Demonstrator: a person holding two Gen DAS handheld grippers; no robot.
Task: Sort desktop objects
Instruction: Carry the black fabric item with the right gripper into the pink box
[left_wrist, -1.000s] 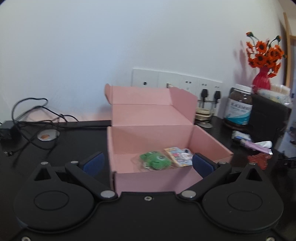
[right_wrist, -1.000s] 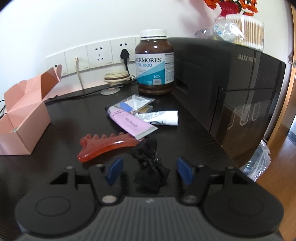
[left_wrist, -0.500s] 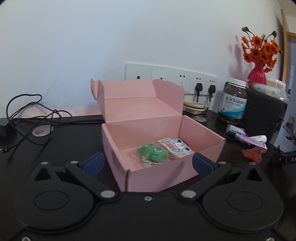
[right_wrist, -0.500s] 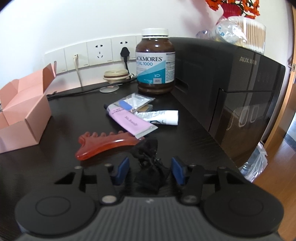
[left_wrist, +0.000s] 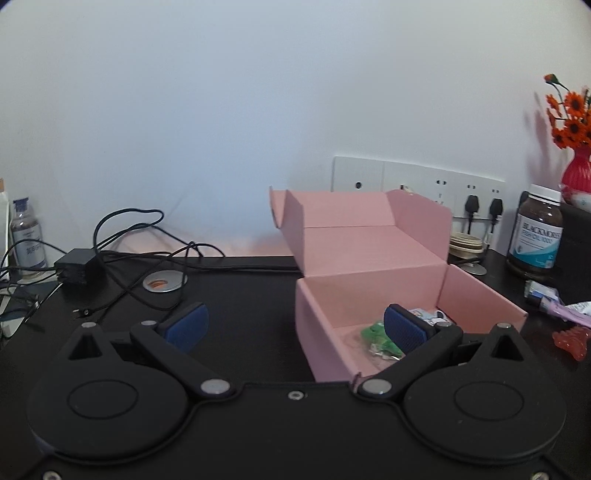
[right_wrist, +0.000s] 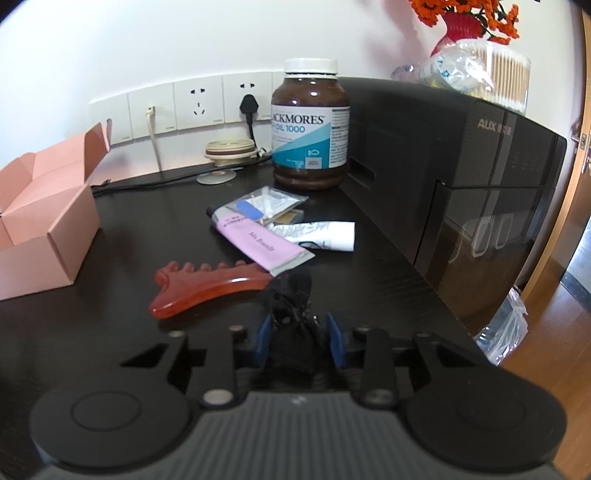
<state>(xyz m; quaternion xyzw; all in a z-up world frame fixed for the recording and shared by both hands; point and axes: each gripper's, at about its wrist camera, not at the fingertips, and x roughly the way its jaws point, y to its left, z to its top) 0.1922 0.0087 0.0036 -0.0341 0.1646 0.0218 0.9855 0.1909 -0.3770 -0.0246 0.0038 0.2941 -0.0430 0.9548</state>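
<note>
On the dark desk, my right gripper (right_wrist: 298, 339) has its jaws closing, and the blue pads press both sides of a black hair tie (right_wrist: 291, 299). Just past it lie a red comb (right_wrist: 210, 290), a pink tube (right_wrist: 258, 243), a white tube (right_wrist: 325, 234) and a clear packet (right_wrist: 266, 201). The open pink box (left_wrist: 321, 343) holds a green frog toy (left_wrist: 375, 334) and a printed card (left_wrist: 430, 315). My left gripper (left_wrist: 295, 326) is open and holds nothing, its right finger in front of the box's inside.
A brown supplement bottle (right_wrist: 310, 125) and a black appliance (right_wrist: 461, 166) stand at the right. Wall sockets with plugs run along the back. Tangled black cables and an adapter (left_wrist: 75, 264) lie at the left, beside a small clear bottle (left_wrist: 26, 236).
The right jaws have come together onto the black hair tie. The left view has swung leftward, so the pink box now sits right of centre and the cables show more.
</note>
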